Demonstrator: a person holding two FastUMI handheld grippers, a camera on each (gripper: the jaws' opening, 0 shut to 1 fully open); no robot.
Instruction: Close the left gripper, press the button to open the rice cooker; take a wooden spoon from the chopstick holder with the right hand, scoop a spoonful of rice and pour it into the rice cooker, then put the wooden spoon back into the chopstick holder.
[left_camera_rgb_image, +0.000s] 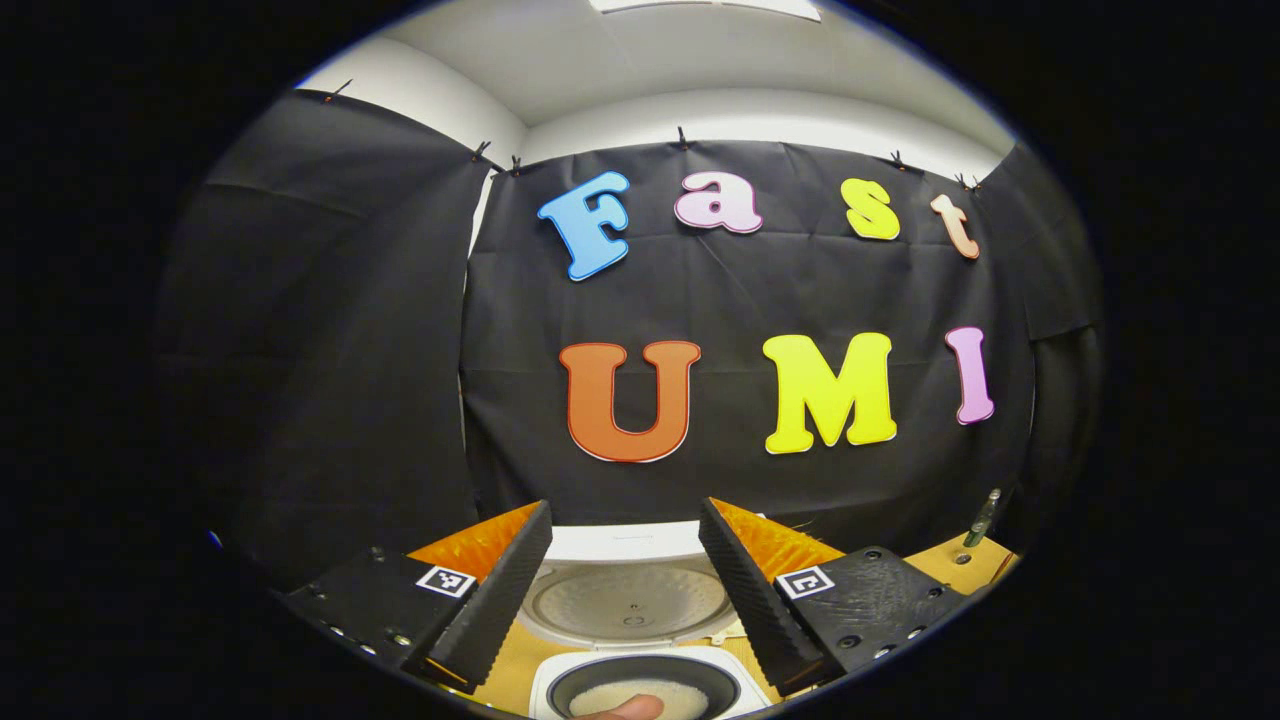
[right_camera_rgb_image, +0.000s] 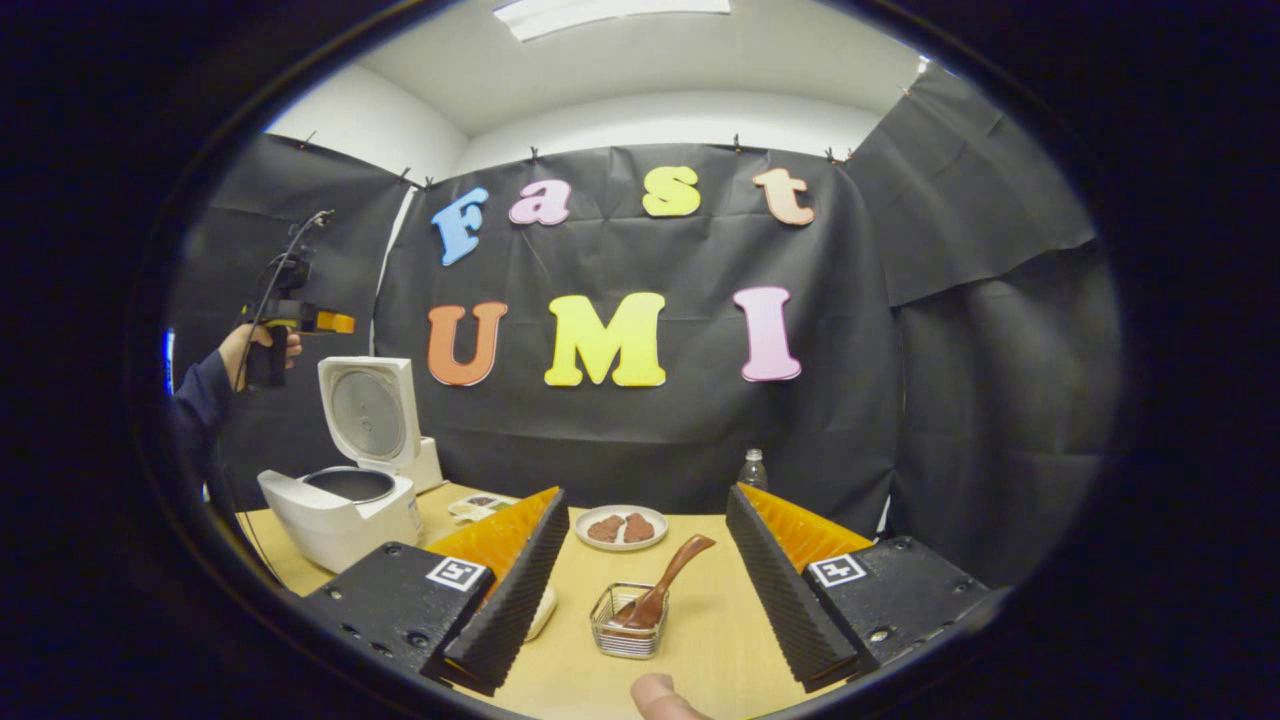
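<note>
Against the black cloth wall, the left gripper view has the left gripper (left_camera_rgb_image: 625, 580) spread open above the open rice cooker (left_camera_rgb_image: 640, 680), while the right gripper view has the right gripper (right_camera_rgb_image: 640, 590) open over the table (right_camera_rgb_image: 720, 630), the spoon (right_camera_rgb_image: 660, 590) leaning in the holder (right_camera_rgb_image: 627, 622) between its fingers.

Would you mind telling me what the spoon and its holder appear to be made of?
The wooden spoon looks like reddish-brown wood with a smooth, slightly glossy finish. The chopstick holder seems to be thin metal wire: you can see through its bright, shiny mesh.
</note>
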